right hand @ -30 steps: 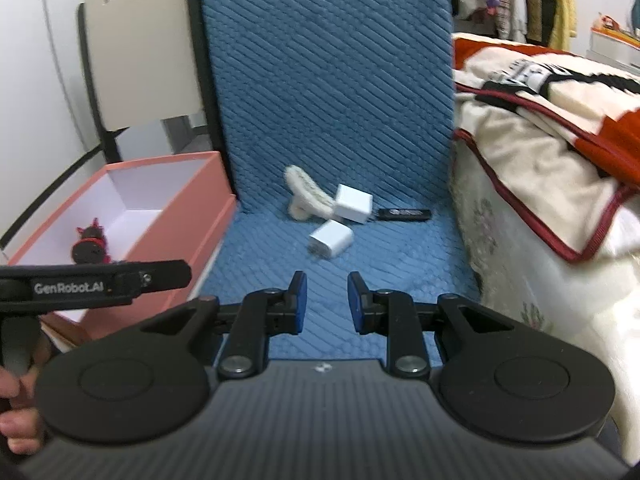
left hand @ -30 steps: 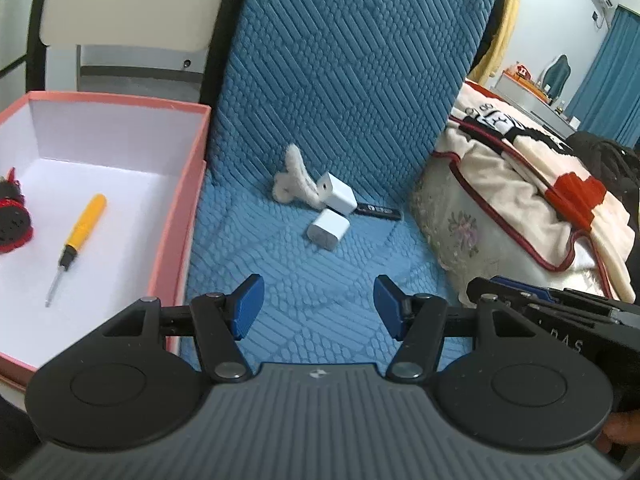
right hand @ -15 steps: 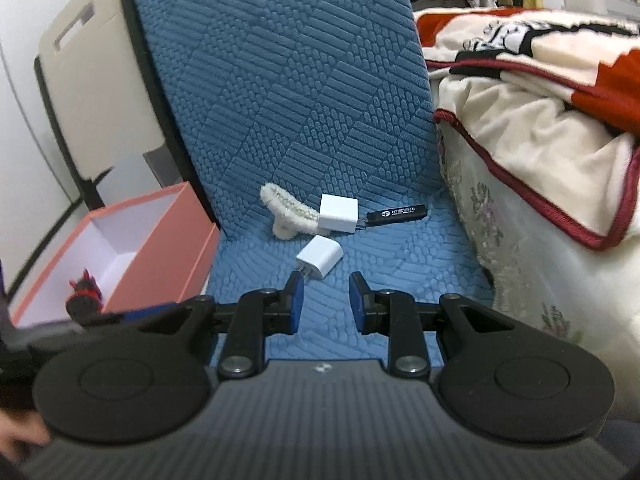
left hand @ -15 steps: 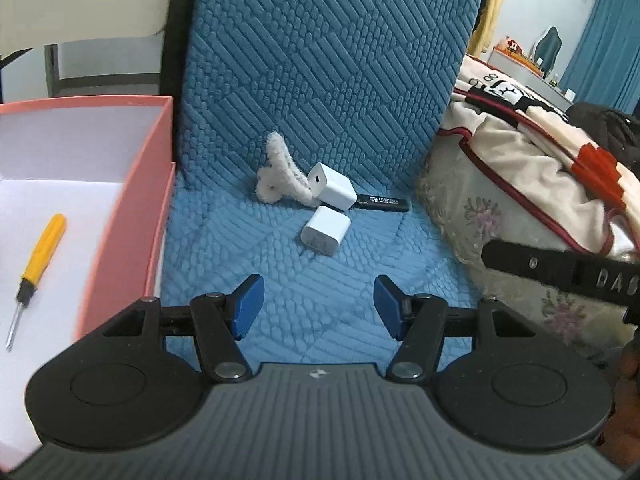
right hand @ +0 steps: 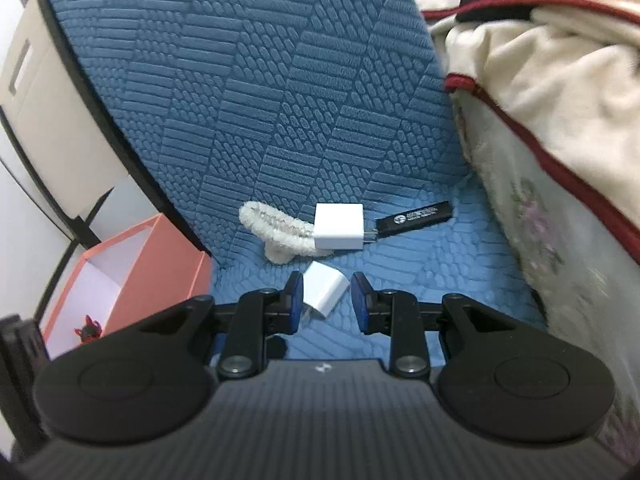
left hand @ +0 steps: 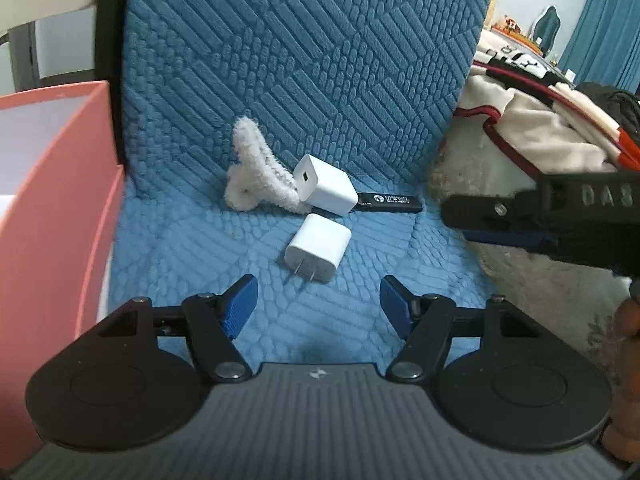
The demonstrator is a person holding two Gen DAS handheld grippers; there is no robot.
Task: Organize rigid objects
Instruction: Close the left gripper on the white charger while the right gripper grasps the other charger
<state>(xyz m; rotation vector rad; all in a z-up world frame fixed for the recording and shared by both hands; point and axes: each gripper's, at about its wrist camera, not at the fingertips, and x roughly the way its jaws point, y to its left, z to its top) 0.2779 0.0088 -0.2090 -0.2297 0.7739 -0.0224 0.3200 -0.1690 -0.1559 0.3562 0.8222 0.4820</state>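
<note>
- Left wrist view: the left tool (left hand: 318,306) hung with its blue pads spread wide and nothing between them, low over the blue quilted chair seat (left hand: 192,248).
- Just ahead of that tool lay the near white charger (left hand: 318,250), prongs pointing back toward it.
- Beyond it sat the second white charger (left hand: 326,190), touching a fluffy white hair clip (left hand: 256,176) on its left and a black USB stick (left hand: 390,202) on its right.
- Left of the tool stood the pink box (left hand: 56,216).
- Right wrist view: the right tool (right hand: 326,302) was partly open, its pads flanking the near white charger (right hand: 324,290) without clearly gripping it.
- A bed blanket (right hand: 560,92) lay to the right.
</note>
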